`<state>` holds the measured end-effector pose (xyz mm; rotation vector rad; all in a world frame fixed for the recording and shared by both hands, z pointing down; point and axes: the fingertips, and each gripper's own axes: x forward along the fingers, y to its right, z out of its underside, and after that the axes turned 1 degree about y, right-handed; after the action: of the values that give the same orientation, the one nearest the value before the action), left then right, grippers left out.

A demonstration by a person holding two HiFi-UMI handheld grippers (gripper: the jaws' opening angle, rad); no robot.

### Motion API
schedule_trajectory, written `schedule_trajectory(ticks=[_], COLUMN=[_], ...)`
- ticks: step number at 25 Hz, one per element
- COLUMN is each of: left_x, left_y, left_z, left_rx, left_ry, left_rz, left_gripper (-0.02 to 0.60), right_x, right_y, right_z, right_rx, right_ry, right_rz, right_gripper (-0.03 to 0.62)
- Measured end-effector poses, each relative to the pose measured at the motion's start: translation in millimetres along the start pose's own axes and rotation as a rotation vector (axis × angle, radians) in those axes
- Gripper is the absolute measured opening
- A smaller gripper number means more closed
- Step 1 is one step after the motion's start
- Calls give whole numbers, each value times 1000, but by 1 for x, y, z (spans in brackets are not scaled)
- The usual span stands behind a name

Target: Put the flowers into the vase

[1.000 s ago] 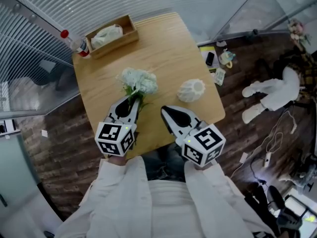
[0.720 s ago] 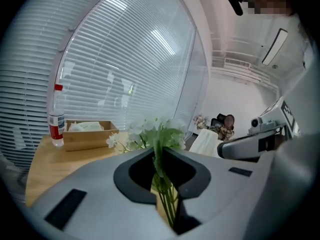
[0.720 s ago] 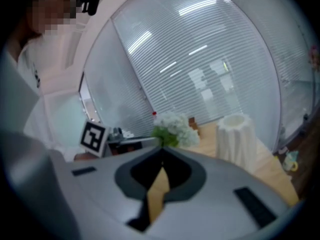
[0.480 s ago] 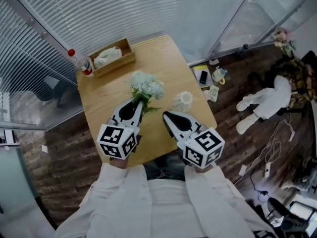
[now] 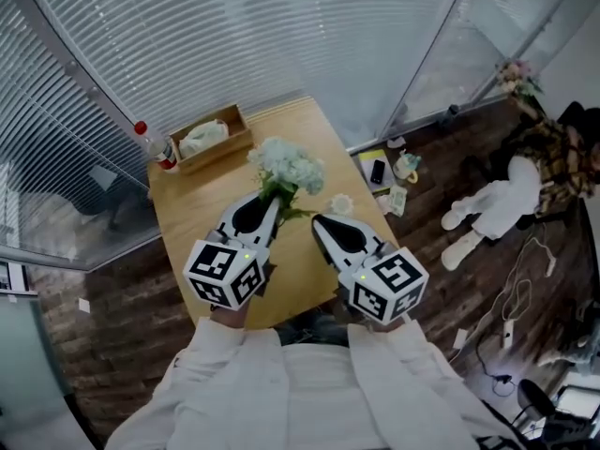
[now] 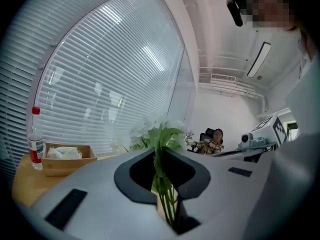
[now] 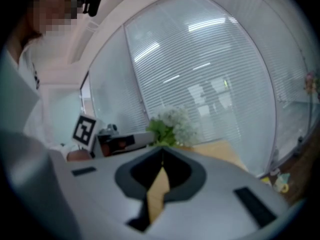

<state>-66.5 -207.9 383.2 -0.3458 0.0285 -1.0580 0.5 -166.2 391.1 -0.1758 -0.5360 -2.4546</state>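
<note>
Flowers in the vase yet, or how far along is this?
Done: the flowers are off the table, stems clamped in the left hand-held gripper. In hand: they are held in the air beside the vase. Left: getting the stems into the vase, which stands empty.

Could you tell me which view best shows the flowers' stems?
The left gripper view: the green flower stems are pinched between the left tool's jaws. The head view shows mainly white blooms; the right gripper view, only blooms and leaves.
</note>
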Motion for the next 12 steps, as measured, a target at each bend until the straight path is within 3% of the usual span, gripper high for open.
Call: schedule_trajectory(ticks=[12], left_x=[21], left_y=[42], left_z=[-58], left_rx=[36], left_ry=[152], left_rz=[146], left_gripper=[40], right_x=[-28], right_y=[40], right_z=[-52], right_rx=[-45], right_ry=[126], right_rz=[122], right_gripper=[14])
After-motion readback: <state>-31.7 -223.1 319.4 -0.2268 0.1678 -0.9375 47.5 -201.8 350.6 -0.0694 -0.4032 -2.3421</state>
